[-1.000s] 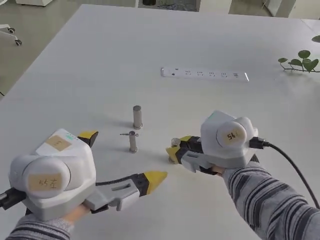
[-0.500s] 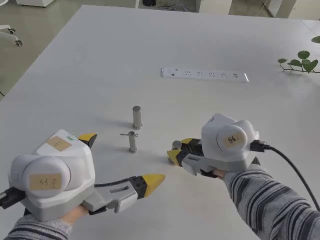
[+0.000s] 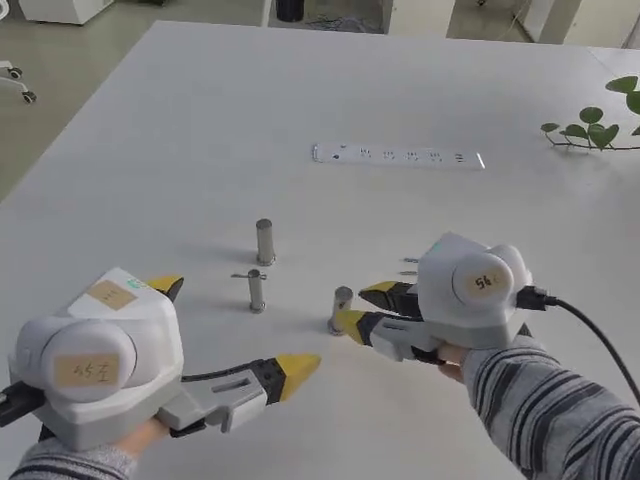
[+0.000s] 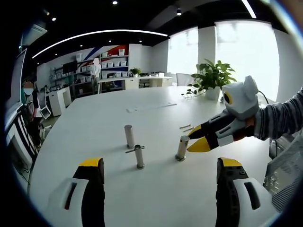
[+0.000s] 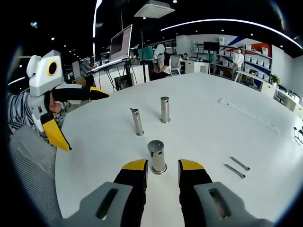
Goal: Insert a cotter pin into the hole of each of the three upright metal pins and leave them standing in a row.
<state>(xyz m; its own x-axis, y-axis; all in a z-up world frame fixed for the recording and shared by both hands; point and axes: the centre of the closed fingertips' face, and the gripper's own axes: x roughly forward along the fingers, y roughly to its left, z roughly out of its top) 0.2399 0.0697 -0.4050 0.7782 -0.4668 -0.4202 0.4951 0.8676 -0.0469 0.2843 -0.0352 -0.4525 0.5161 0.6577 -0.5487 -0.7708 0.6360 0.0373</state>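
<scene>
The right hand-held gripper [image 3: 364,307] lies low over the white bench [image 3: 200,150]. Its yellow-tipped jaws are a little apart and hold nothing. The nearest grey upright metal pin [image 3: 342,308] stands free just off their tips. In the right gripper view that pin lines up with the gap between the jaws, so I judge they are set there to close on it or steady it. The left hand-held gripper [image 3: 232,325] hovers closer to the bench's near edge, jaws spread wide and empty, pointed toward the pins, probably ready to assist.

All three pins stand in the near half of the bench, well in from every edge. The middle grey metal pin [image 3: 256,290] carries a thin wire cotter pin [image 4: 130,151] through its upper hole. The far grey metal pin [image 3: 264,241] and the nearest one show none, so I reckon one of three is done. Together they make a bent line rather than a straight row.

Two loose silver cotter pins [image 5: 240,163] lie flat on the bench just beyond the right gripper, toward the far edge. Farther that way lies a long white power strip [image 3: 397,156], and a green leafy plant sprig [image 3: 590,120] reaches in at the right edge; both are well apart from the work. Nothing blocks the jaws, though the protruding wire on the middle pin could be knocked.
</scene>
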